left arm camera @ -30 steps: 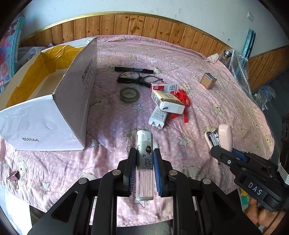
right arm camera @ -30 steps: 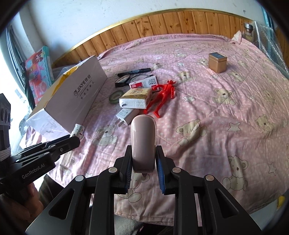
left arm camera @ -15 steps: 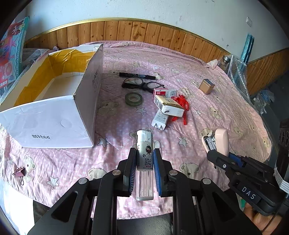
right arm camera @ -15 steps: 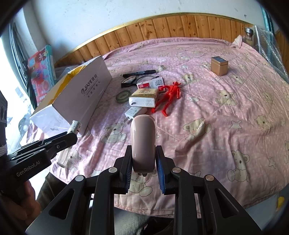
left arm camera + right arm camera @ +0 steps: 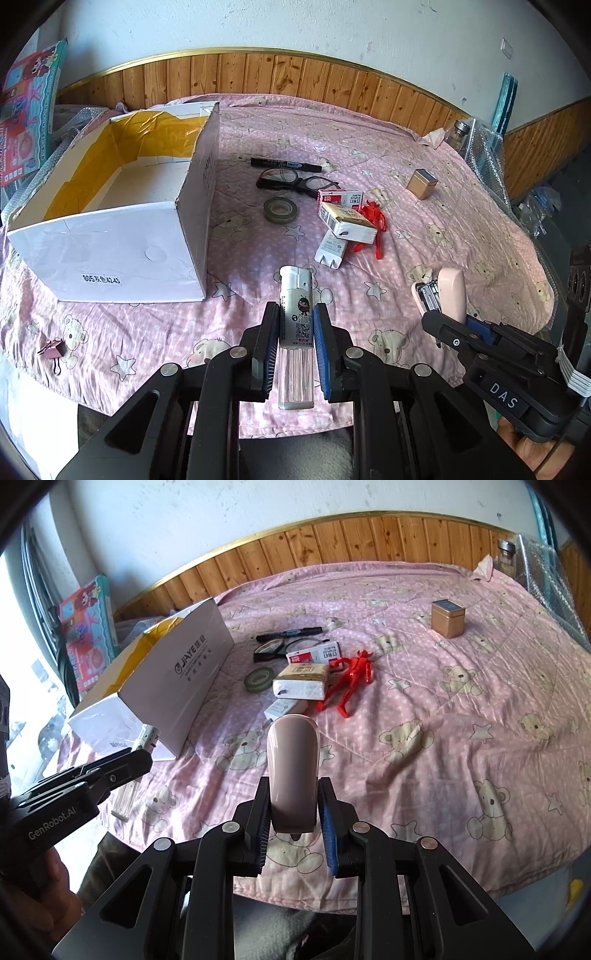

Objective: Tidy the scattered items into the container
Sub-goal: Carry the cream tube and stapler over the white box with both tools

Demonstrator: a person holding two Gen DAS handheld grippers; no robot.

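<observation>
Left gripper (image 5: 295,334) pinches a lighter (image 5: 296,325) between its 2 blue pads, lighter upright, held above the near edge of the pink bedspread (image 5: 443,206). Right gripper (image 5: 293,812) clamps a pink stapler (image 5: 292,768), nose pointing forward. Open white box (image 5: 122,236) sits to the left on the bed, inside bare. Between grippers and far wall lie a marker (image 5: 286,164), glasses (image 5: 295,181), tape roll (image 5: 280,209), 2 small cartons (image 5: 345,216), charger (image 5: 331,251), red toy figure (image 5: 375,225). Gold tin (image 5: 422,183) well apart, right. Binder clip (image 5: 54,350) near left edge. Both grippers level, side by side, nothing blocking the box.
</observation>
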